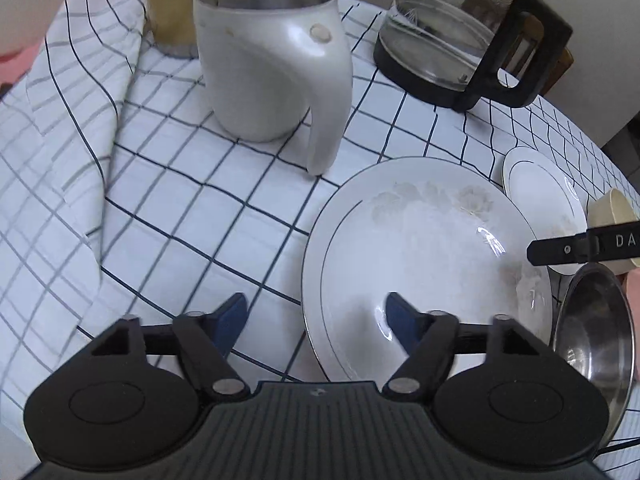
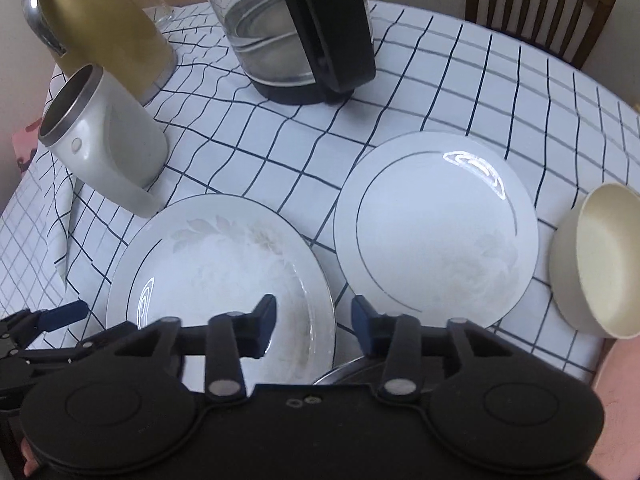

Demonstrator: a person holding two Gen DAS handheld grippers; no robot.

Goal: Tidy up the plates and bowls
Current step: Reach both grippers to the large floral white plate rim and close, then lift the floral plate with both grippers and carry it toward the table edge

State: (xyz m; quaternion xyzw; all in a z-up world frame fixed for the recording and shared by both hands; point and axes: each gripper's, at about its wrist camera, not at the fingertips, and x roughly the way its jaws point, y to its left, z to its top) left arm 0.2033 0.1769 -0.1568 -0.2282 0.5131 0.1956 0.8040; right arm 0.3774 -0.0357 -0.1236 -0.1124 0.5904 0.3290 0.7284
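Note:
A white plate with a faint leaf pattern (image 1: 420,248) (image 2: 208,272) lies on the checked cloth. My left gripper (image 1: 318,318) points down over its left rim, one finger over the cloth and one over the plate, open and not touching. My right gripper (image 2: 316,322) straddles the same plate's right rim, jaws narrower but clear of it. A second silver-ringed plate (image 2: 436,232) (image 1: 540,196) lies to the right. A cream bowl (image 2: 600,260) (image 1: 612,204) sits beyond that plate. A steel bowl (image 1: 596,340) (image 2: 344,370) lies under the right gripper, mostly hidden.
A white mug with a steel rim (image 1: 272,60) (image 2: 104,148) stands close behind the leaf plate. A glass carafe with a black handle (image 1: 460,40) (image 2: 300,40) and a gold flask (image 2: 100,20) stand further back. A wooden chair (image 2: 540,0) is beyond the table.

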